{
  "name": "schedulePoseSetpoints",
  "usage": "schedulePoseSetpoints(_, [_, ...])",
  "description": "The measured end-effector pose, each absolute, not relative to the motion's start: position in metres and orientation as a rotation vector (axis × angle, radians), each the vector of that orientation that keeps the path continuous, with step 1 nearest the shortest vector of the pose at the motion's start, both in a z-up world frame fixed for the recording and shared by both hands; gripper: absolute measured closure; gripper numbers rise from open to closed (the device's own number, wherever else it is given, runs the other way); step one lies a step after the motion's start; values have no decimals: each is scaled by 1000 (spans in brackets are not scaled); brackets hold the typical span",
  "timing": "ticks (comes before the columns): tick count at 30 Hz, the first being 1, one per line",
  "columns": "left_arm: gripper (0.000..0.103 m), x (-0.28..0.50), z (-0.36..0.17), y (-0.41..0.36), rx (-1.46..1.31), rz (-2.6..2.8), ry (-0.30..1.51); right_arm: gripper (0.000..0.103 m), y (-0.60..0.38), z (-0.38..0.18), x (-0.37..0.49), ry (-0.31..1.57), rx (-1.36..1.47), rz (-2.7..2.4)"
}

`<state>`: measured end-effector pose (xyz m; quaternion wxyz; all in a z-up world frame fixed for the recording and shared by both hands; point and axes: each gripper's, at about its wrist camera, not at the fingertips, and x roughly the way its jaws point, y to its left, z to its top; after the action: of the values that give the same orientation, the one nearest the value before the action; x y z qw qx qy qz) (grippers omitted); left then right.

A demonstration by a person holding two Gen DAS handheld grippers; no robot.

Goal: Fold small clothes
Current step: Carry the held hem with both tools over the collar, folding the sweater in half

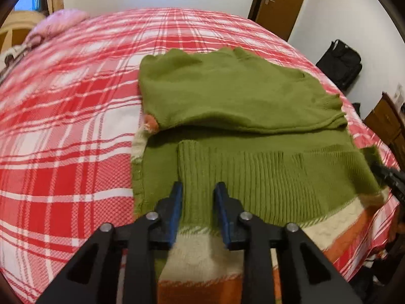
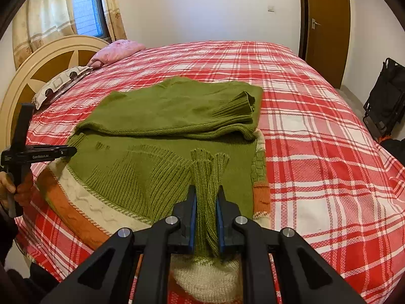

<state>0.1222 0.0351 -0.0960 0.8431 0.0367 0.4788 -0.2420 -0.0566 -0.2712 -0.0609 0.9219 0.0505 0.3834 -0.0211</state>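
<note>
A green knit sweater [image 1: 240,96] with cream and orange bands lies on the red plaid bed [image 1: 63,126], its upper half folded over itself. My left gripper [image 1: 198,187] is open. Its blue pads straddle the left end of the ribbed hem [image 1: 253,177], which lies flat between them. My right gripper [image 2: 206,192] is shut on a bunched fold of that ribbed hem [image 2: 207,172] at the sweater's [image 2: 164,111] right near corner. The left gripper [image 2: 71,151] also shows from the side at the sweater's left corner. The right gripper's tip [image 1: 387,177] sits at the edge of the left wrist view.
A pink pillow [image 2: 116,50] and a patterned pillow [image 2: 60,81] lie by the round headboard [image 2: 50,58]. A black bag [image 2: 384,106] stands by the wall, near a brown door [image 2: 326,25]. A hand [image 2: 10,185] holds the left gripper's handle. Bare plaid bedspread [image 2: 329,152] stretches to the right.
</note>
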Motion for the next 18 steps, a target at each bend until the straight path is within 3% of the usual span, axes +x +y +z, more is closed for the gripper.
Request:
schedulePoseSetpoints(7, [68, 127, -97, 24, 105, -475, 1016, 90, -270, -66, -58, 801, 107, -46])
schedulePoseSetpoints(12, [89, 120, -97, 18, 139, -459, 990, 90, -273, -69, -58, 810, 115, -60])
schedulePoseSetpoints(18, [93, 113, -90, 11, 169, -429, 974, 90, -269, -65, -60, 791, 104, -93])
